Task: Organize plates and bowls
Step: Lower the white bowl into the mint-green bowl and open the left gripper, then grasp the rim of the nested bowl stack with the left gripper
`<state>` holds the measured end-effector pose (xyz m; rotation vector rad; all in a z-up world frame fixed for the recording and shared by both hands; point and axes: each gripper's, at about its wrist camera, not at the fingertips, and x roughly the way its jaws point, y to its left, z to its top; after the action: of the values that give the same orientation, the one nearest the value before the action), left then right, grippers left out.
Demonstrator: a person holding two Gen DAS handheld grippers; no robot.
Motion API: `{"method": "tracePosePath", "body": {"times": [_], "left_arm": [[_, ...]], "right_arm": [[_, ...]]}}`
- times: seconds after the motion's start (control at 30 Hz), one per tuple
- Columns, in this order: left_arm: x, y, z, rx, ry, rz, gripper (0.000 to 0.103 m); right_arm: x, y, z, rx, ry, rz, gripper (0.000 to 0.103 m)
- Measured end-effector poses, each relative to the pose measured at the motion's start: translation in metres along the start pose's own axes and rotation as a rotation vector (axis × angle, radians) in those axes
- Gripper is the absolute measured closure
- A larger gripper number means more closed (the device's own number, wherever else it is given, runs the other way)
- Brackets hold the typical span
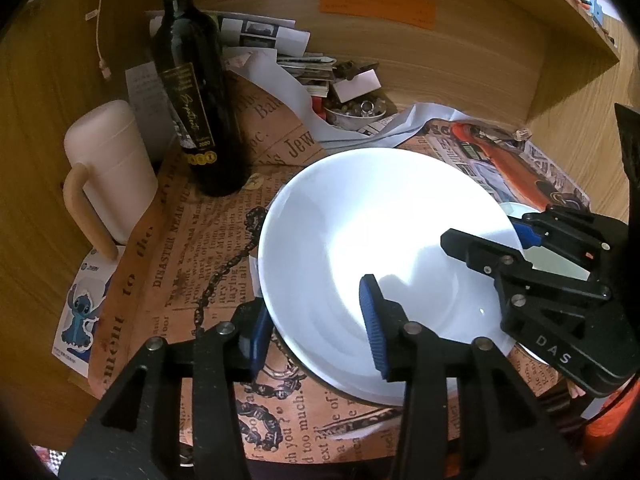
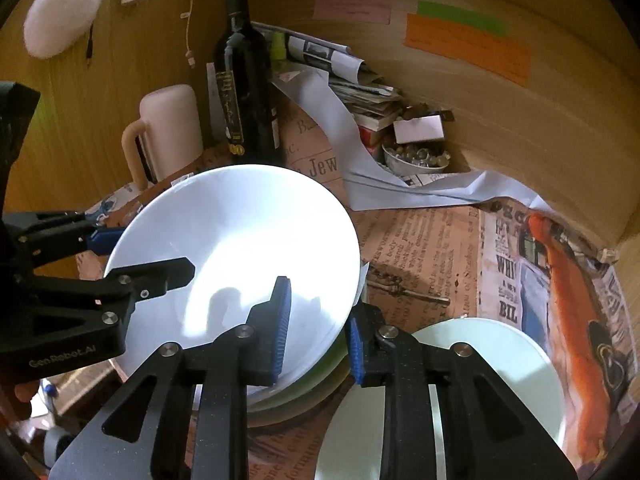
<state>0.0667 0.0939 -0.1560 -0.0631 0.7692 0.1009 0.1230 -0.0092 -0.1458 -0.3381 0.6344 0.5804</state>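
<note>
A white bowl (image 1: 376, 256) sits on a stack of dishes on the newspaper-covered table; it also shows in the right wrist view (image 2: 240, 232). My left gripper (image 1: 316, 332) straddles its near-left rim, one pad inside and one outside, jaws apart. My right gripper (image 2: 316, 336) straddles the opposite rim the same way, and shows in the left wrist view (image 1: 504, 236). Under the bowl lie a pale green dish and others (image 2: 316, 376). A pale green plate (image 2: 492, 380) lies to the right.
A dark wine bottle (image 1: 192, 92) and a pink mug (image 1: 112, 168) stand behind left. A small bowl of beads (image 1: 356, 114) and paper stacks (image 1: 280, 52) sit at the back. Wooden walls (image 1: 460, 64) enclose the nook.
</note>
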Motion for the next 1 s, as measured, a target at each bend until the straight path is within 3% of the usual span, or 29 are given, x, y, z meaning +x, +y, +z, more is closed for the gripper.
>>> {"method": "tracePosePath", "body": {"times": [0.1, 0.37, 0.47, 0.5, 0.57, 0.77, 1.0], "left_arm": [[0.000, 0.000, -0.001, 0.006, -0.003, 0.034, 0.061], [-0.012, 0.001, 0.001, 0.008, -0.055, 0.039, 0.059], [-0.016, 0.006, 0.001, -0.006, -0.073, 0.030, 0.055], [-0.018, 0.008, 0.001, -0.015, -0.078, 0.024, 0.053], [-0.019, 0.013, 0.000, -0.035, -0.078, 0.010, 0.053], [-0.012, 0.027, -0.009, -0.101, -0.044, -0.055, 0.053], [0.001, 0.034, -0.021, -0.169, 0.006, -0.149, 0.053]], "right_arm": [[0.000, 0.001, 0.000, -0.003, 0.001, -0.005, 0.080], [-0.005, -0.003, 0.001, 0.010, -0.010, 0.024, 0.075], [-0.008, -0.005, 0.001, 0.016, -0.011, 0.046, 0.067], [-0.011, -0.005, 0.001, 0.018, -0.021, 0.037, 0.057], [-0.017, -0.008, 0.001, 0.020, -0.049, 0.024, 0.050], [-0.016, -0.023, -0.002, 0.079, -0.013, 0.080, 0.050], [0.002, -0.039, -0.006, 0.208, 0.070, 0.205, 0.050]]}}
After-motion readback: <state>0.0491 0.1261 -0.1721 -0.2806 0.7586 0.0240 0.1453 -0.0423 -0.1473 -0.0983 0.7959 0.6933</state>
